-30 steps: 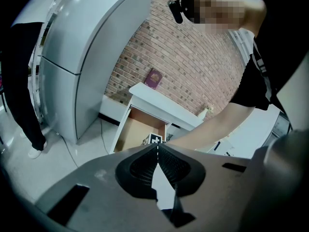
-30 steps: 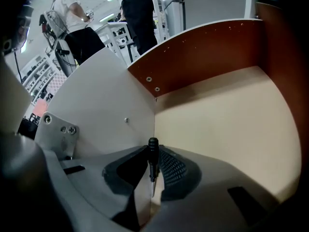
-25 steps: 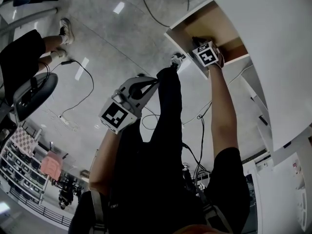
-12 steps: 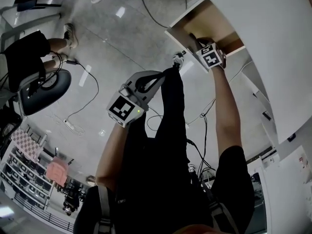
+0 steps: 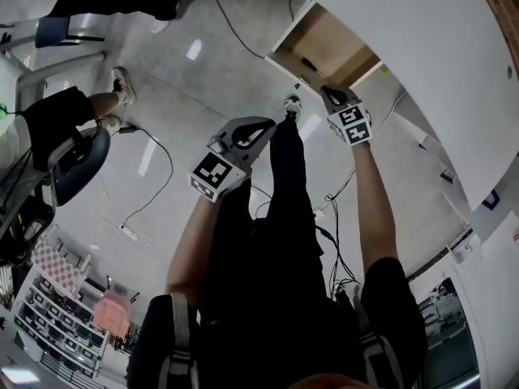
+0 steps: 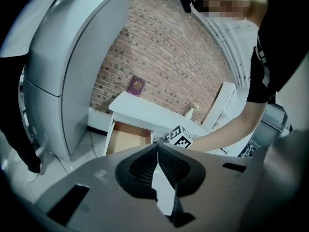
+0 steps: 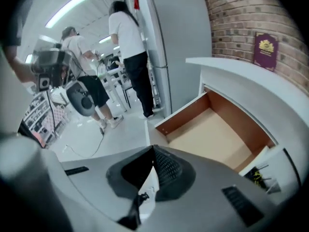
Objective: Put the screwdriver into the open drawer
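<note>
The open drawer (image 5: 324,49) juts from a white desk at the top of the head view, its tan floor (image 7: 217,137) showing. A thin dark object (image 5: 310,62), apparently the screwdriver, lies inside near the front edge; the right gripper view does not show it. My right gripper (image 5: 328,93) is just outside the drawer's front, jaws shut with nothing between them (image 7: 153,149). My left gripper (image 5: 271,123) hangs lower left over the floor, also shut and empty (image 6: 157,147). From the left gripper view, the drawer (image 6: 128,140) and the right gripper's marker cube (image 6: 179,137) lie ahead.
The white desk top (image 7: 251,86) stands against a brick wall and carries a maroon book (image 7: 265,49). A tall grey cabinet (image 6: 72,71) stands left of the desk. People (image 7: 128,47), an office chair (image 5: 75,162) and floor cables (image 5: 158,156) are behind.
My right gripper has drawn back out of the drawer, leaving the dark object inside. The left gripper has risen slightly toward the drawer.
</note>
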